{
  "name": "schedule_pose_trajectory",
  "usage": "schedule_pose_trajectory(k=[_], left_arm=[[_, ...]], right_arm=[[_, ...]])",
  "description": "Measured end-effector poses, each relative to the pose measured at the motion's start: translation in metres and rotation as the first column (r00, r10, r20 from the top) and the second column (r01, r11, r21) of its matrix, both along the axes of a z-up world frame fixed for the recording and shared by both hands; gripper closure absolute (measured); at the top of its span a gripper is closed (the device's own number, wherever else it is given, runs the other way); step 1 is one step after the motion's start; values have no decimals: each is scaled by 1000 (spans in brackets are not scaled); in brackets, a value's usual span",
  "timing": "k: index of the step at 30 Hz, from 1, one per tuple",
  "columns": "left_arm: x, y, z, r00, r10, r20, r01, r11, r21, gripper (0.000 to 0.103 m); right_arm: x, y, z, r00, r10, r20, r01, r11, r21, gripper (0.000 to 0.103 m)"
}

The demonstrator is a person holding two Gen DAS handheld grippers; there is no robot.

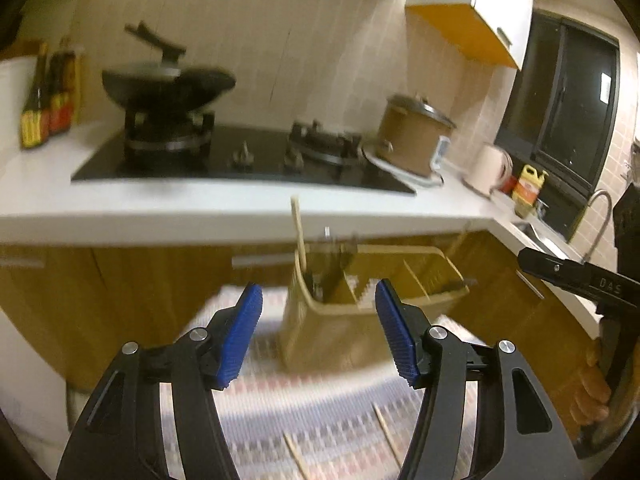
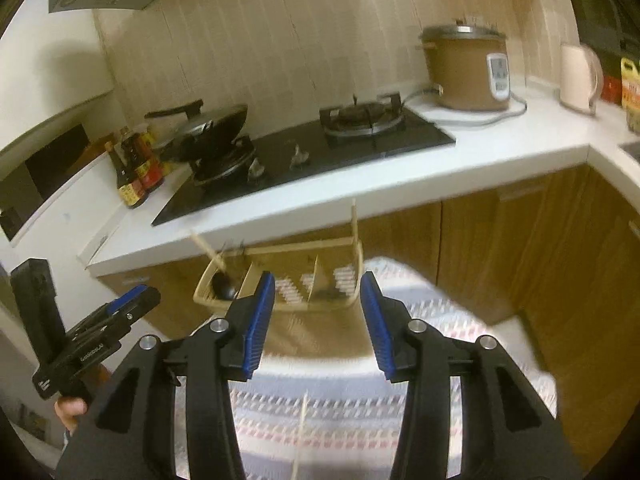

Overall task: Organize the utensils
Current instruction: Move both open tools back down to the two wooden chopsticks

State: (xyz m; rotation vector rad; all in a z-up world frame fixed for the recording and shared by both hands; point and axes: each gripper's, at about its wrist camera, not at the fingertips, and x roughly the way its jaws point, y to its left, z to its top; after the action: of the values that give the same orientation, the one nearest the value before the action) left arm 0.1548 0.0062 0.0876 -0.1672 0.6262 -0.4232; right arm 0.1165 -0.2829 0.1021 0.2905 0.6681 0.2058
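A beige utensil organizer [image 1: 320, 328] with several compartments stands on a patterned cloth [image 1: 312, 412]; it also shows in the right wrist view [image 2: 320, 304]. Dark utensils with wooden handles [image 1: 298, 232] stick up from one end compartment. A dark ladle [image 2: 224, 286] lies there, and a wooden stick [image 2: 354, 224] stands at the other end. Loose chopsticks [image 1: 386, 436] lie on the cloth near me; one also shows in the right wrist view [image 2: 302, 432]. My left gripper [image 1: 318, 300] is open and empty before the organizer. My right gripper [image 2: 318, 288] is open and empty too.
A white counter [image 1: 200, 204] holds a black gas hob [image 1: 248, 160], a wok [image 1: 168, 88], sauce bottles [image 1: 48, 96], a brown cooker [image 1: 412, 136] and a kettle [image 1: 488, 168]. Wooden cabinet doors [image 2: 540, 248] are below. A sink faucet [image 1: 600, 220] is at right.
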Motion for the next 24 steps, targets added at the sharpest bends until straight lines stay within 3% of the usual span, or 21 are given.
schedule_pose_trajectory(k=[5,9,11,12,15,20,24], left_arm=[[-9,10,-10,988,-48,-149,47,999,-6,47],[-17,5,-33,953,-114,-280,124,992,19,47],[-19,-1,-53,921,-145,-361,167,985,30,47],[-20,-3,-64,902,-158,-401,186,982,31,47],[-20,-8,-100,826,-187,-531,232,972,19,53],[-18,-11,-132,777,-172,-605,226,974,13,58],[-16,-14,-149,770,-138,-624,215,975,50,64]], right_arm=[[-9,14,-19,988,50,-144,-50,999,0,62],[-11,36,-52,945,109,-307,-121,992,-19,62],[-10,48,-71,908,144,-393,-167,986,-26,62],[-9,56,-86,872,162,-462,-200,979,-35,62],[-12,73,-108,826,176,-536,-255,964,-77,62],[-13,94,-138,782,192,-593,-304,948,-94,63],[-8,105,-159,754,183,-631,-317,943,-105,72]])
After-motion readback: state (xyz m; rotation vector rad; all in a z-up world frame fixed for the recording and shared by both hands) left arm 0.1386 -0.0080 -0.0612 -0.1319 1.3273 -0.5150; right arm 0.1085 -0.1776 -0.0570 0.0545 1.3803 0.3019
